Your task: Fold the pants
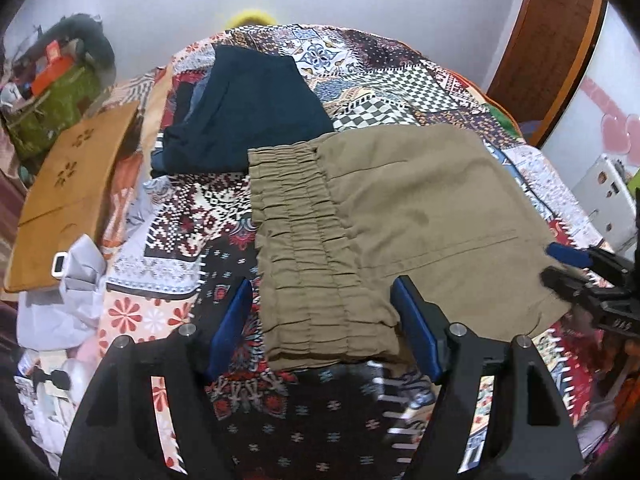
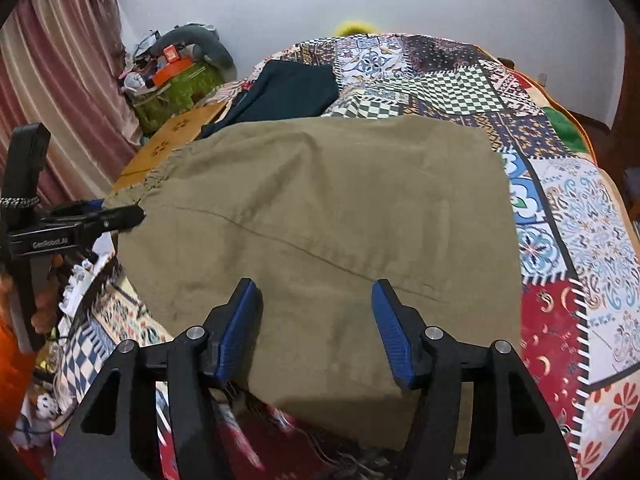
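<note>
Two tools hang over the bed, and both stand with their blue pads spread apart, gripping nothing. The left tool [image 1: 322,320] straddles the near corner of the gathered elastic waistband [image 1: 316,248], one pad on either side of it, though I cannot tell whether the pads touch the cloth. The right tool [image 2: 316,320] hovers above the plain body of the khaki pants [image 2: 320,220], close to their near edge.

The pants lie folded into a rough rectangle on the patchwork bedspread [image 2: 560,220], waistband to the left, with a pocket seam running slantwise across the top layer. A dark folded garment [image 1: 248,112] sits beyond them, just touching or nearly so.

The cloth looks light, soft and limp, so it would sag and slide if lifted by one point. I would take it at the thick waistband corner and the opposite edge together, pinching all layers.
</note>
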